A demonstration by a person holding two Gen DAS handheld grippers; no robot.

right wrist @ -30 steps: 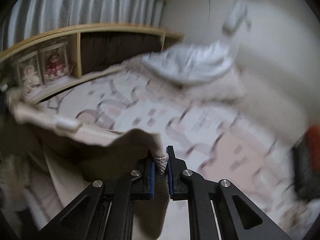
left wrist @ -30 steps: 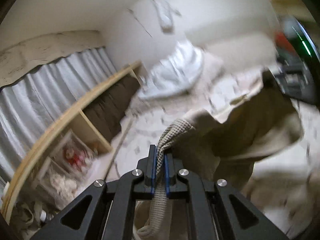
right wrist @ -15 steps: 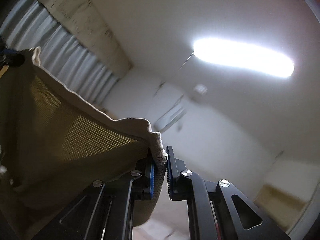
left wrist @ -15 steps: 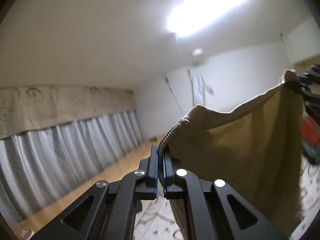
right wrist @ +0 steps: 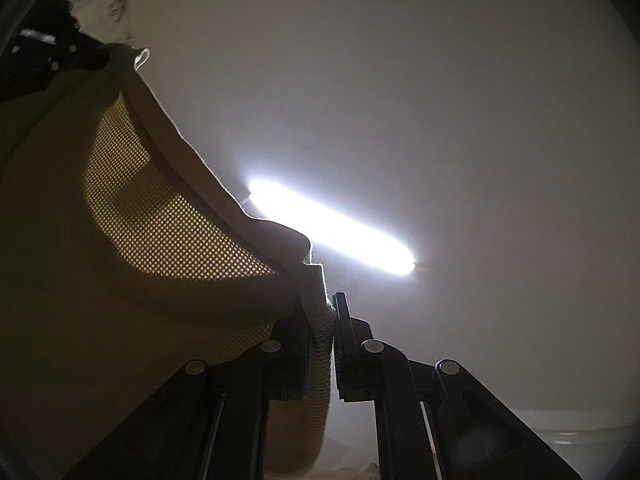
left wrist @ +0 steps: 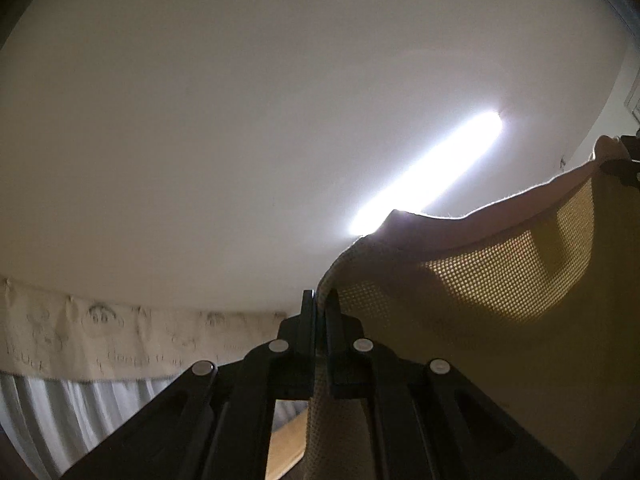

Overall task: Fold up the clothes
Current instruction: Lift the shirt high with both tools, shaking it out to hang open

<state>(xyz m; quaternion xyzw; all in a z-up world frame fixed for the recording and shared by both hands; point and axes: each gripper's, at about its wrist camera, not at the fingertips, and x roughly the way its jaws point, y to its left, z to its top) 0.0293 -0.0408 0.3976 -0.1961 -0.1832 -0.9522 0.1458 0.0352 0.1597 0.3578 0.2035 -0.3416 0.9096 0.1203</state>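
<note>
Dim backlit fisheye views, glaring ceiling strip light point(left wrist: 430, 172).

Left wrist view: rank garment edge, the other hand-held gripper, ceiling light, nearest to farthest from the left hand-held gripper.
1. Garment edge: clamped between the shut pads of the left hand-held gripper, centre bottom.
2. Right hand-held gripper: far right edge, holding the garment's other corner.
3. Ceiling light: overhead, behind the stretched cloth, upper right.
</note>
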